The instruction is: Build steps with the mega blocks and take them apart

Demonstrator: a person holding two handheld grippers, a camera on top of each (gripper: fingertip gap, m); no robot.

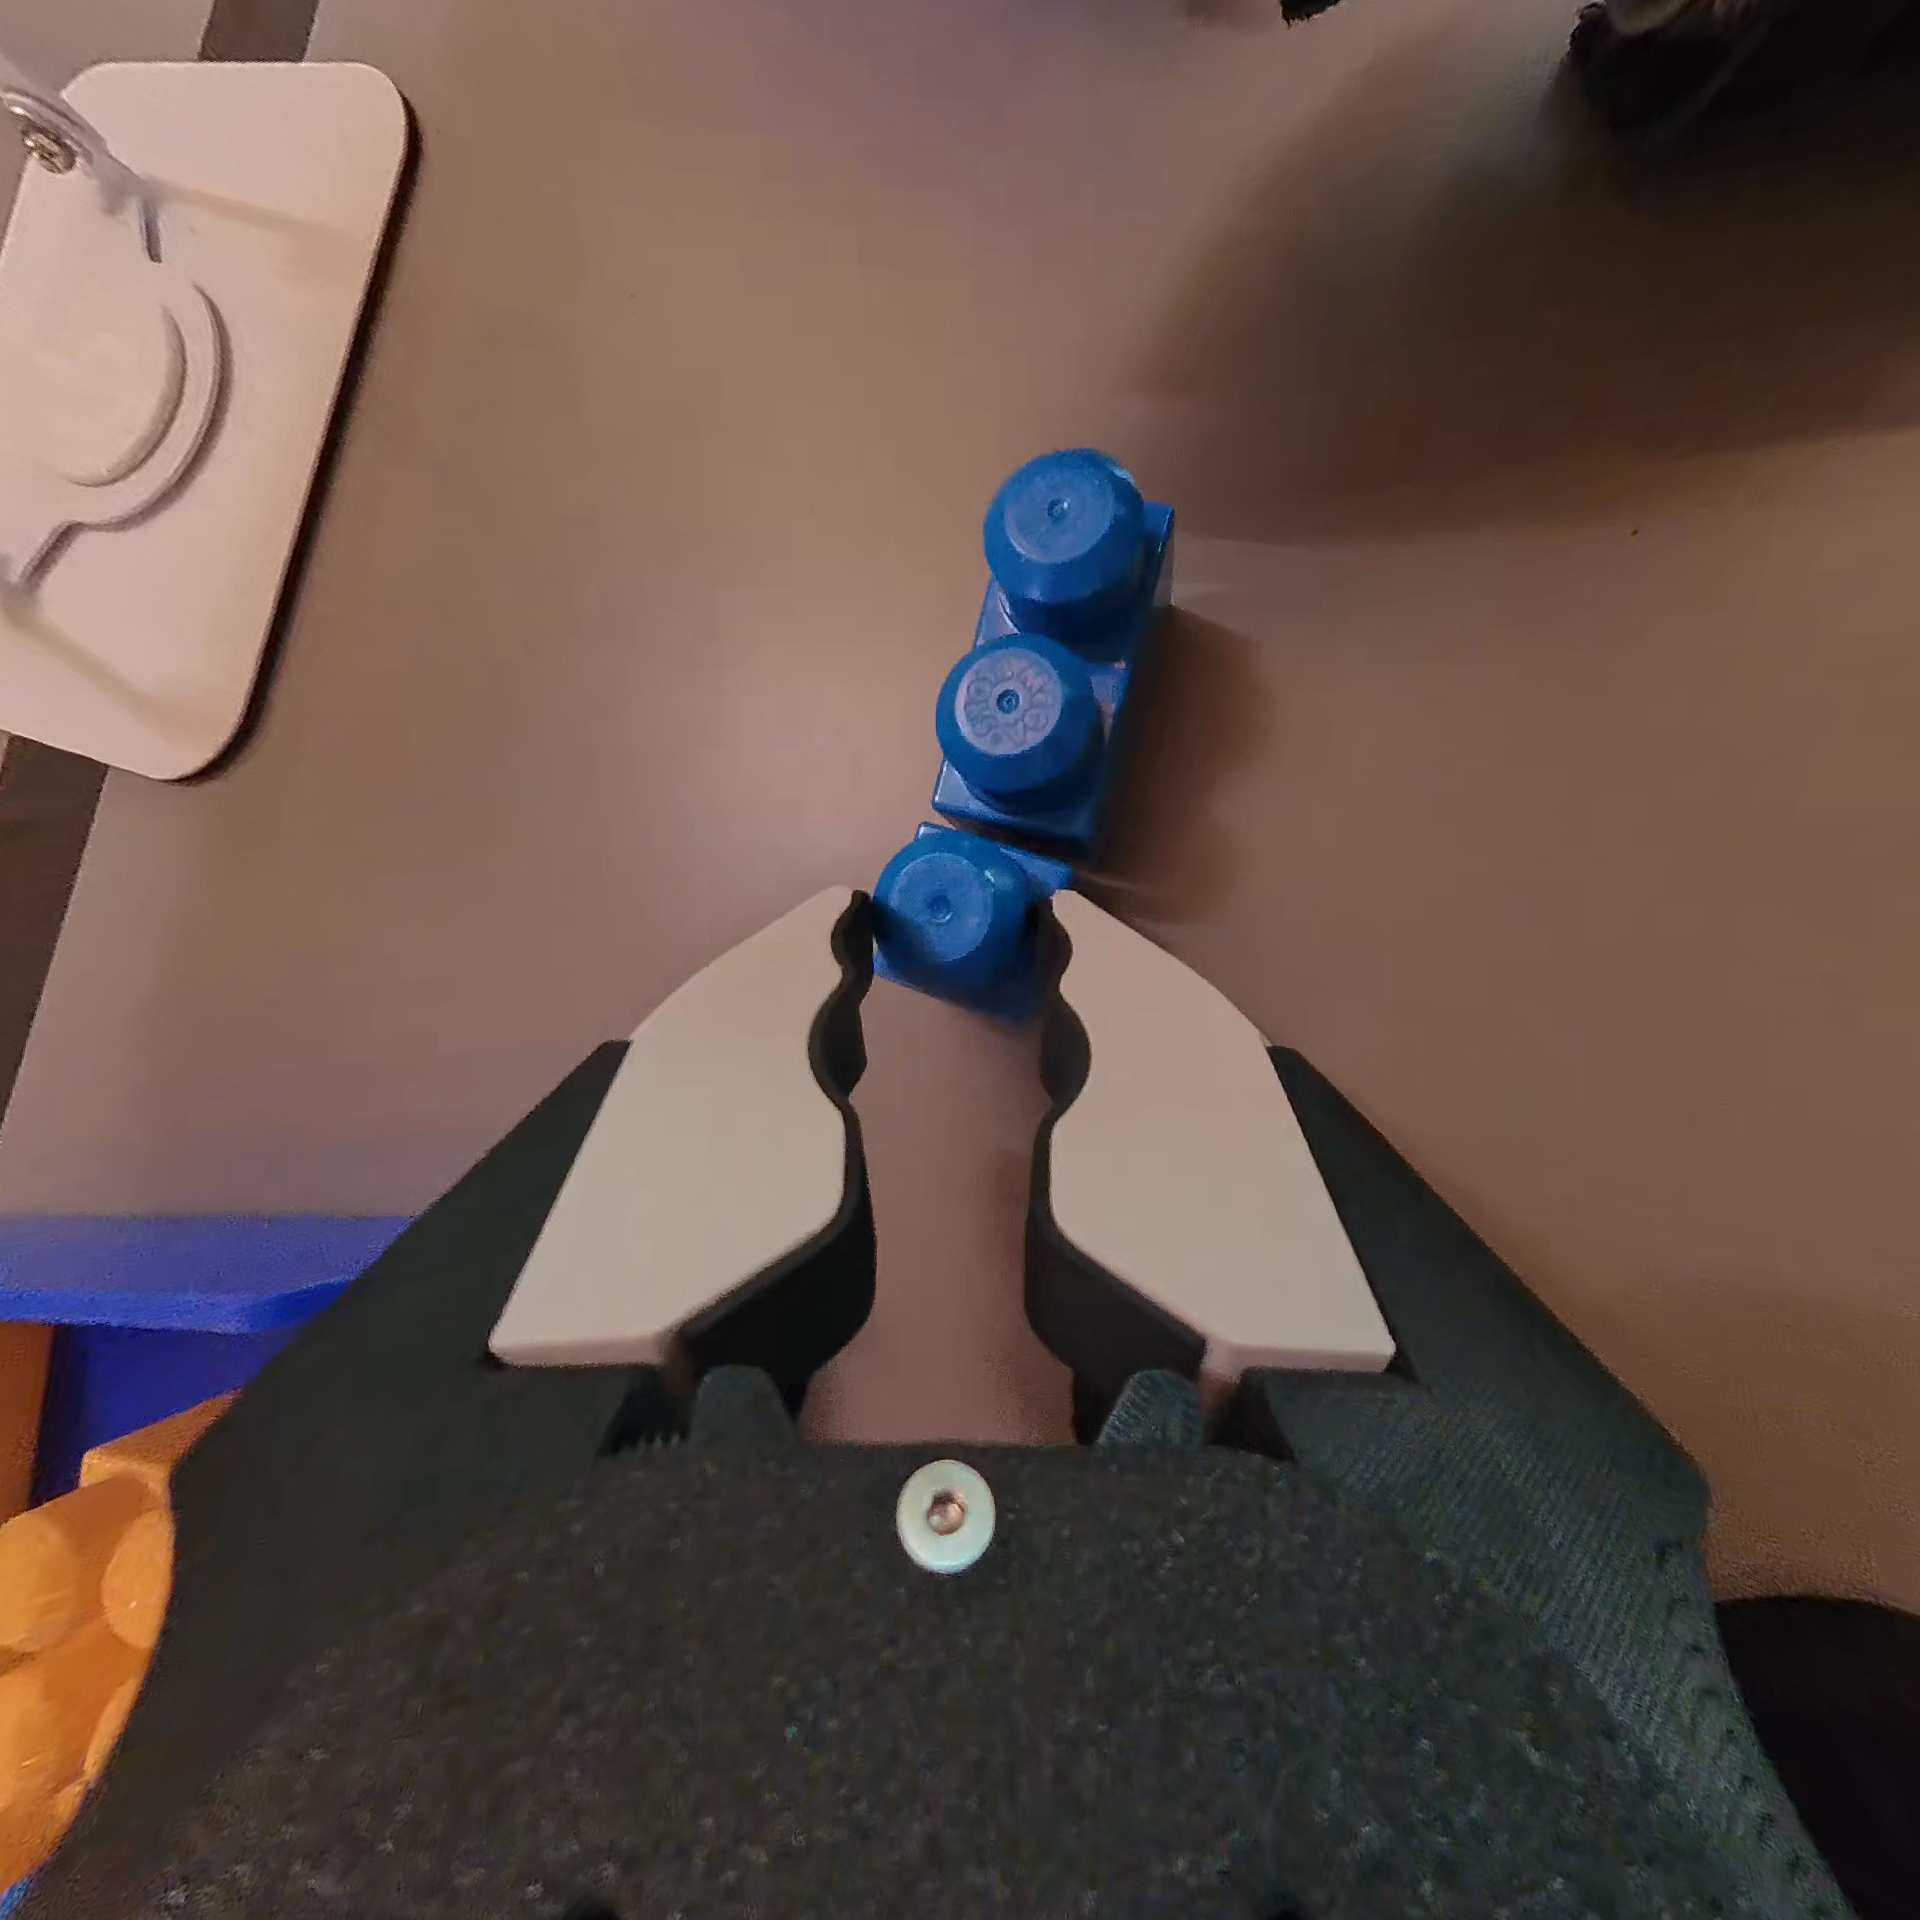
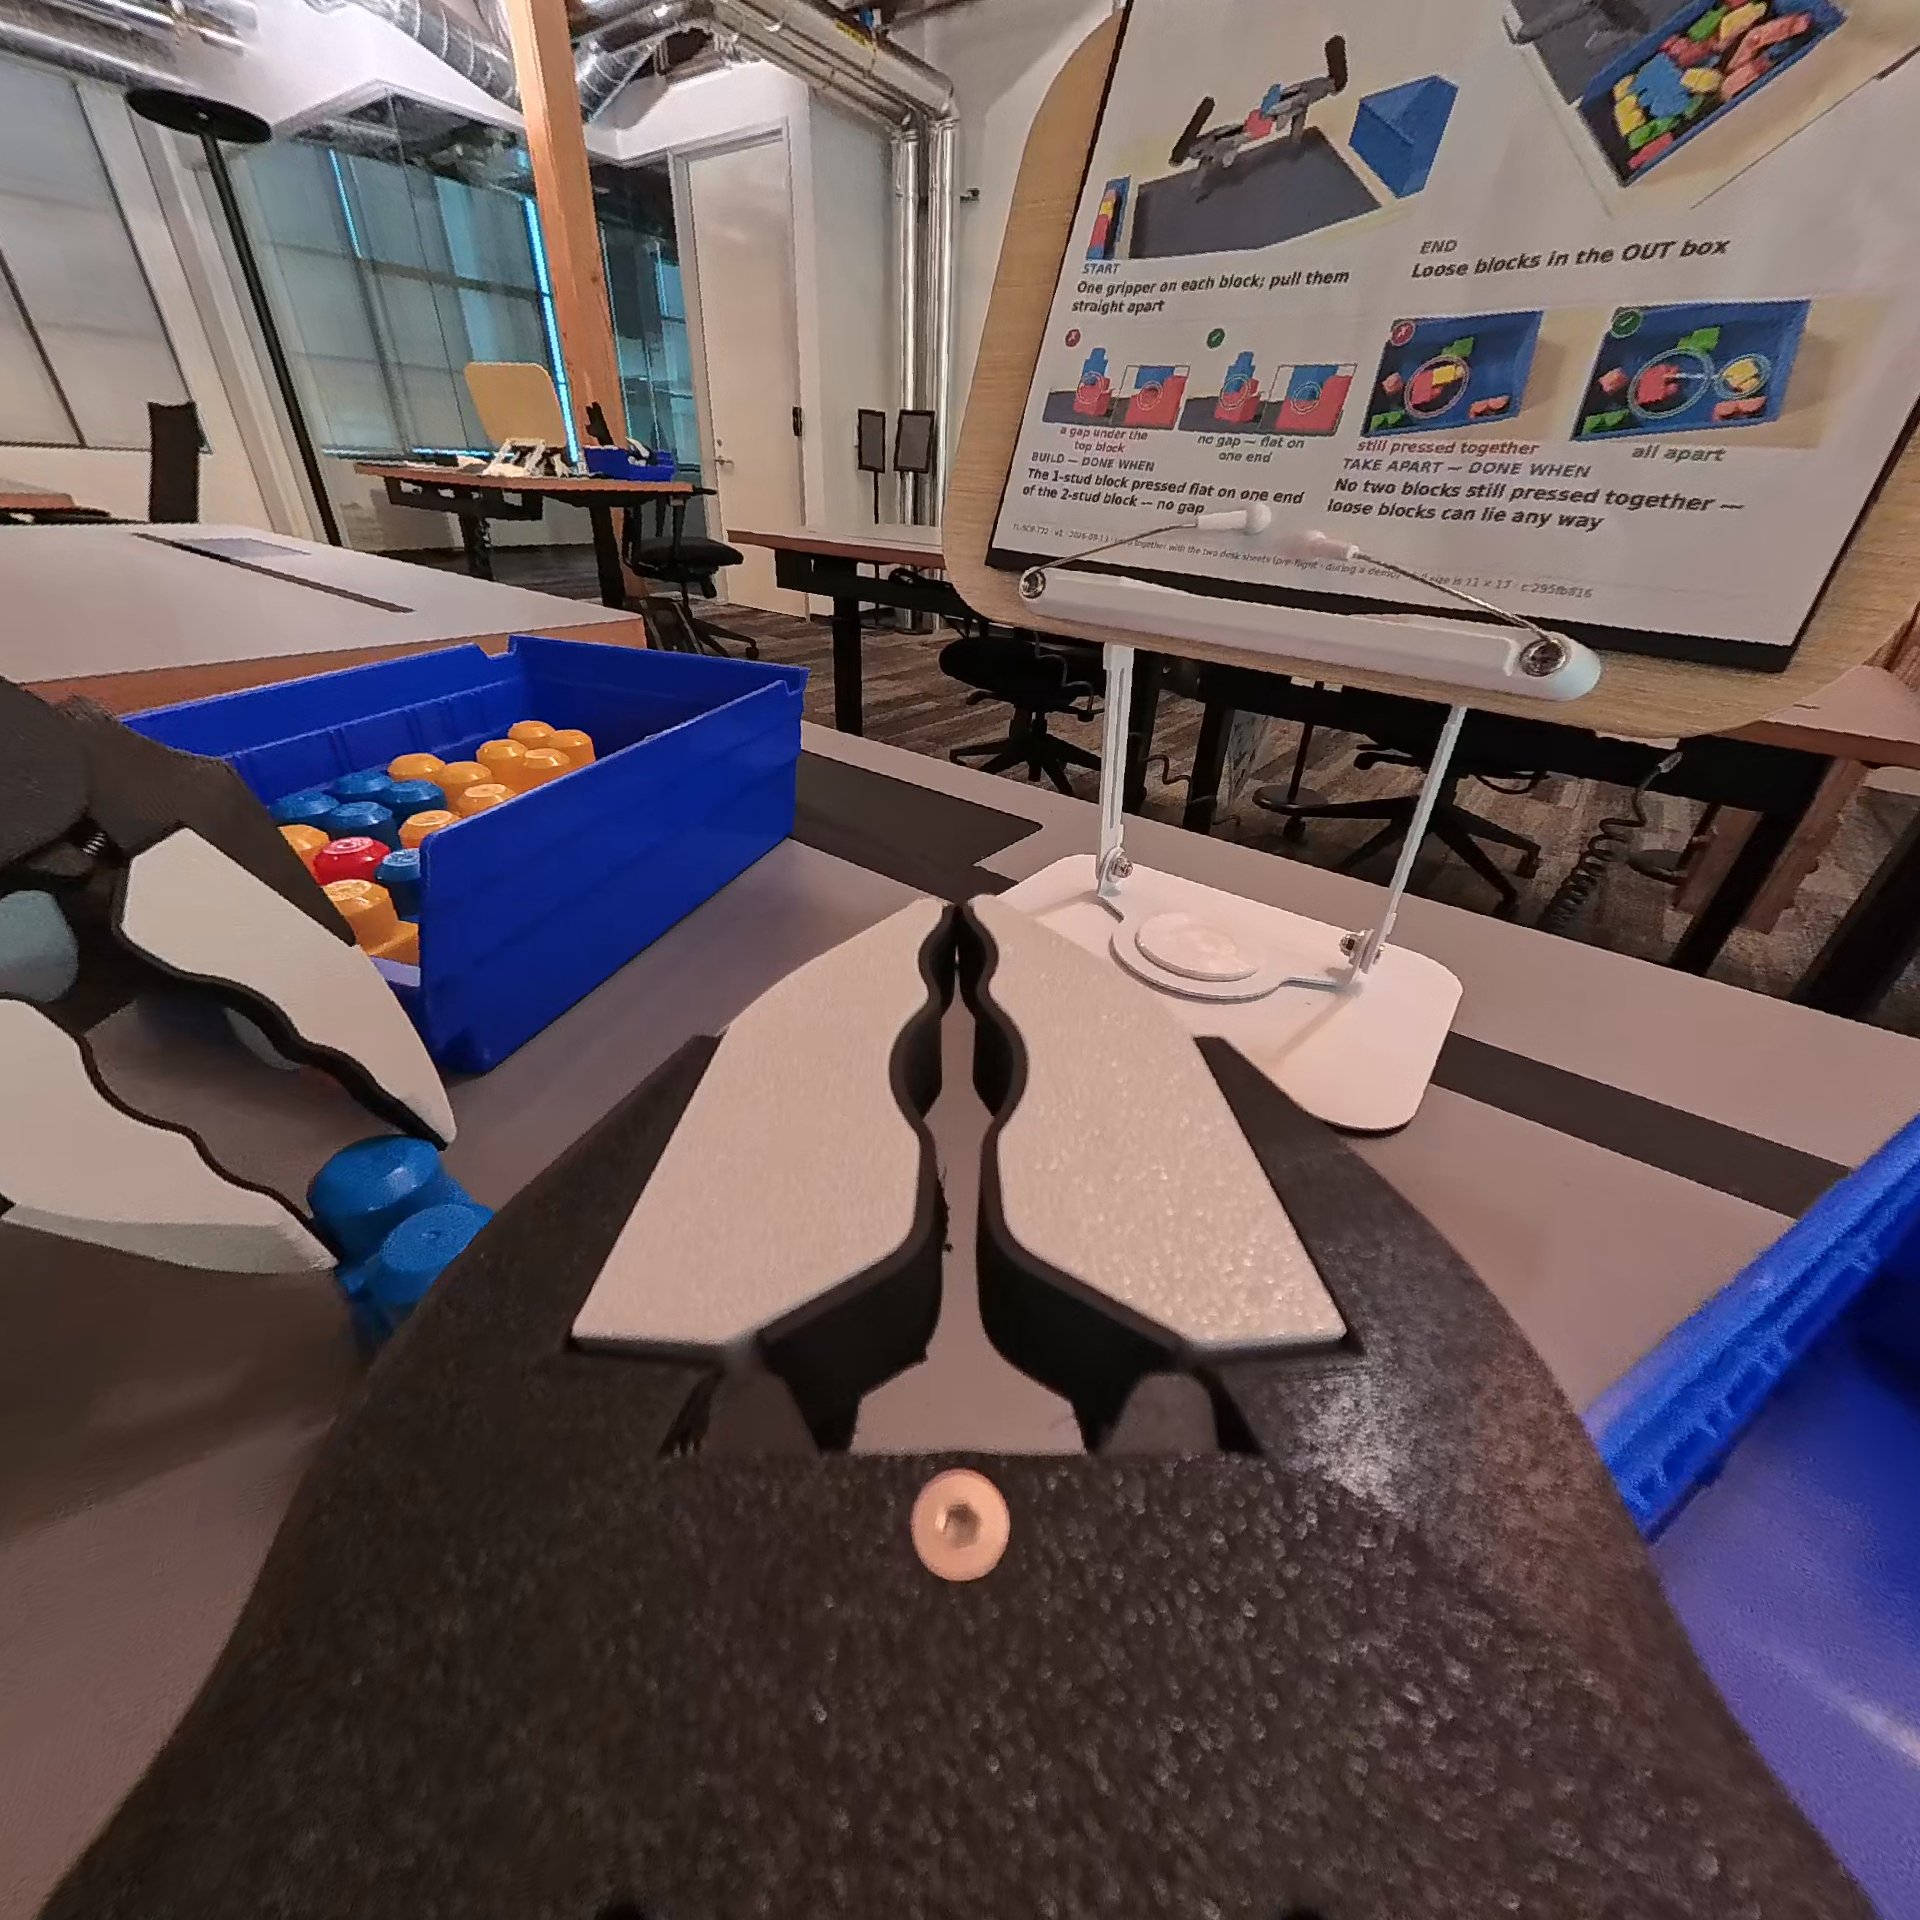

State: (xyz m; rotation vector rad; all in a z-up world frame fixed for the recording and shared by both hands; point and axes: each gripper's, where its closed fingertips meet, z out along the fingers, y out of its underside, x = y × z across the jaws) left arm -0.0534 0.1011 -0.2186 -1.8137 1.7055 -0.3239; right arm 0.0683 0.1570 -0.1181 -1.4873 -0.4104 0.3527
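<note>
In the left wrist view a blue two-stud block [image 1: 1049, 665] lies on the dark mat [image 1: 623, 727], studs up. A blue one-stud block [image 1: 951, 930] sits at its near end, slightly turned and side by side with it. My left gripper [image 1: 948, 920] has its fingertips against both sides of the one-stud block's stud and is shut on it. The right wrist view shows that gripper [image 2: 390, 1195] at the left, with the blue blocks [image 2: 416, 1236] at its tips. My right gripper [image 2: 956, 914] is shut and empty, held above the table to the right of the blocks.
A blue bin [image 2: 623, 862] with several orange, blue and red blocks stands at the back left; its corner shows in the left wrist view [image 1: 156, 1278]. Another blue bin [image 2: 1787, 1403] is at the right. A white stand base [image 2: 1299, 1018] carries an instruction sheet [image 2: 1455, 312]. Left tips to right tips: about 15 cm.
</note>
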